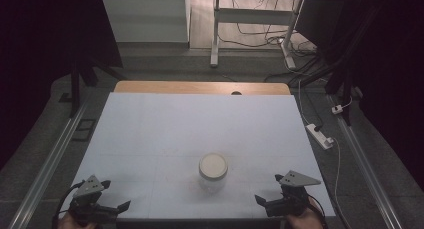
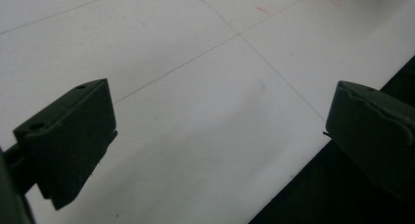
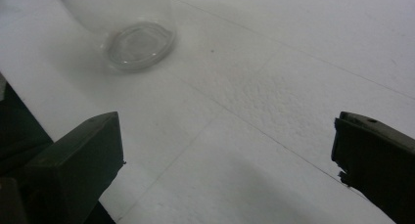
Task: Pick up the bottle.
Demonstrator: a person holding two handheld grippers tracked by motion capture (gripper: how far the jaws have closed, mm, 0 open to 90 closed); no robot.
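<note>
Clear glass jar (image 3: 139, 43) with cream lid: in right gripper view only its base and lower wall show, upper body cut by top edge, outline soft and blurred. In high view, contents of jar (image 1: 213, 171) too dim to tell. Both hands cut by bottom edge of high view. White table (image 2: 205, 111): faint red marks near top edge of left gripper view, unreadable.

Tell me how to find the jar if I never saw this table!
Start at the big white table and look along its near edge, between the left gripper and the right gripper. The jar stands upright there, apart from both. It is clear glass with a round, pale lid.
</note>
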